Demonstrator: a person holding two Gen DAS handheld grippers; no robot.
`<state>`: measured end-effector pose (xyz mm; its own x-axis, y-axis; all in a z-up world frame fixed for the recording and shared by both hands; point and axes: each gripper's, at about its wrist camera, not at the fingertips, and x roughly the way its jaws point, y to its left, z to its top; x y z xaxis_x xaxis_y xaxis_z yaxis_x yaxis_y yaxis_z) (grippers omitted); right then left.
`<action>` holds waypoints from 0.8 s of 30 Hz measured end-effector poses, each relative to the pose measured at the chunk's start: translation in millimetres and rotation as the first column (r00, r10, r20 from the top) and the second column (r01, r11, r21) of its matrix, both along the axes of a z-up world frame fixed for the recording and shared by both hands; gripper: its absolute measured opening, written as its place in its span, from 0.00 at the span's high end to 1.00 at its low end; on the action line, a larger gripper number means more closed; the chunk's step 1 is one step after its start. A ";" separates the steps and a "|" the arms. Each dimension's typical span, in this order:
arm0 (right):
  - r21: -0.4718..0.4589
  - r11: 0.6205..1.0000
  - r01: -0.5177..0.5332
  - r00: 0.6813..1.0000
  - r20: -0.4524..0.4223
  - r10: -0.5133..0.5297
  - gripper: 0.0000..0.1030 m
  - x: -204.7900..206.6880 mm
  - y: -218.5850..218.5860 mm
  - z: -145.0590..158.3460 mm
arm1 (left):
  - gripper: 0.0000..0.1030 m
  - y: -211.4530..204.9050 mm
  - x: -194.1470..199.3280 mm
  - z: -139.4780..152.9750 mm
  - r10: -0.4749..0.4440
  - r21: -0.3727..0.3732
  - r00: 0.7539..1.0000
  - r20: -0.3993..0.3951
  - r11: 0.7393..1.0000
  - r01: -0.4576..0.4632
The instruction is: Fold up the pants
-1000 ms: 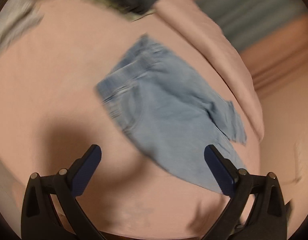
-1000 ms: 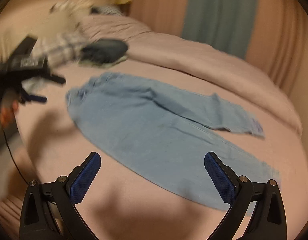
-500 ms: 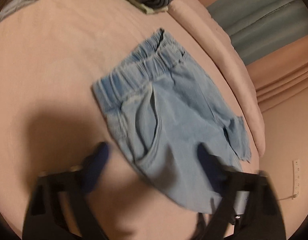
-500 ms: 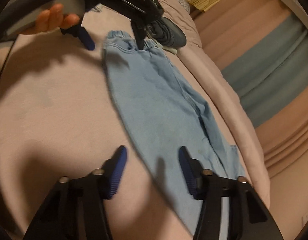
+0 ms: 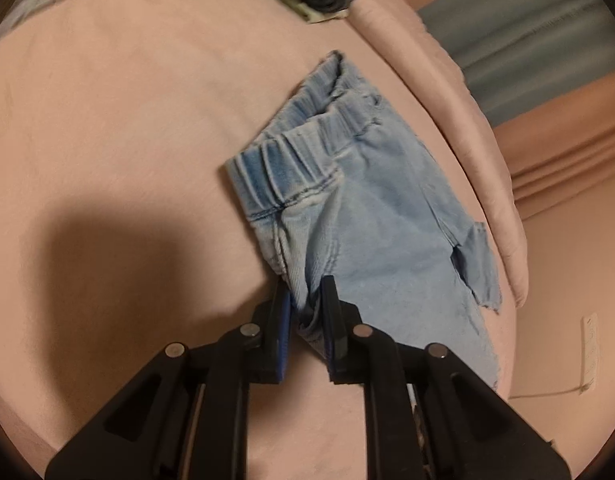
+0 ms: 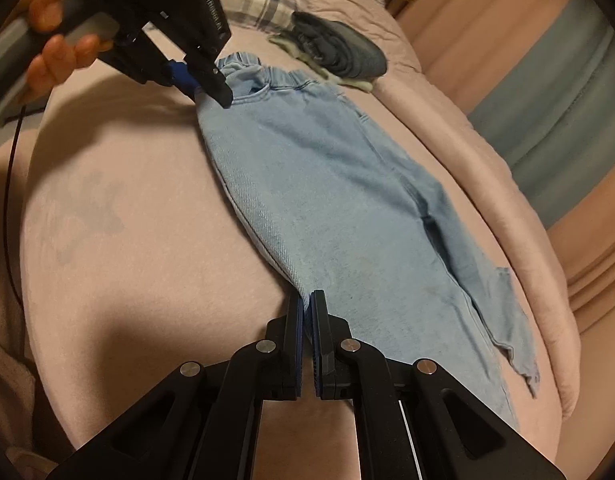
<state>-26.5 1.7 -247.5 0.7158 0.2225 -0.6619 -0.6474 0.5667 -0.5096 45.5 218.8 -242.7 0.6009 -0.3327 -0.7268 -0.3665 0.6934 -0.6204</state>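
Left claw [image 5: 306, 300] just closed, pinching pants [image 6: 327, 184] near the waistband, right claw [image 6: 306, 308] seemingly nipping the side edge.

left tongs [image 5: 305, 304] pinched, right tongs [image 6: 306, 316] clamped

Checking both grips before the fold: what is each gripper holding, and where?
Left gripper: light blue pants, near edge beside the waistband. Right gripper: same edge, further down the leg.

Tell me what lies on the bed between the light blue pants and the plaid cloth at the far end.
A folded stack of dark clothes lies between the pants and the plaid cloth; the right wrist view shows it.
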 end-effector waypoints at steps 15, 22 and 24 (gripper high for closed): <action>0.336 0.802 0.495 0.869 -0.210 -0.448 0.39 65.1 -185.3 62.5 | 0.21 -57.1 5.7 80.4 -0.249 0.406 0.959 0.136 0.897 0.176; 0.225 0.621 0.750 0.659 -0.325 -0.678 0.34 90.0 -290.8 0.0 | 0.26 -115.5 53.8 1.4 -0.430 0.486 0.895 -0.114 0.762 0.428; 0.299 0.560 0.772 0.635 -0.396 -0.664 0.33 83.7 -318.1 -0.6 | 0.26 -107.7 42.9 7.0 -0.467 0.505 0.883 -0.044 0.752 0.423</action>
<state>57.2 -316.4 -248.1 0.6106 -0.0224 -0.7916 0.0148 0.9997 -0.0169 88.3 111.1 -235.7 0.5378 -0.1929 -0.8207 0.0953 0.9811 -0.1682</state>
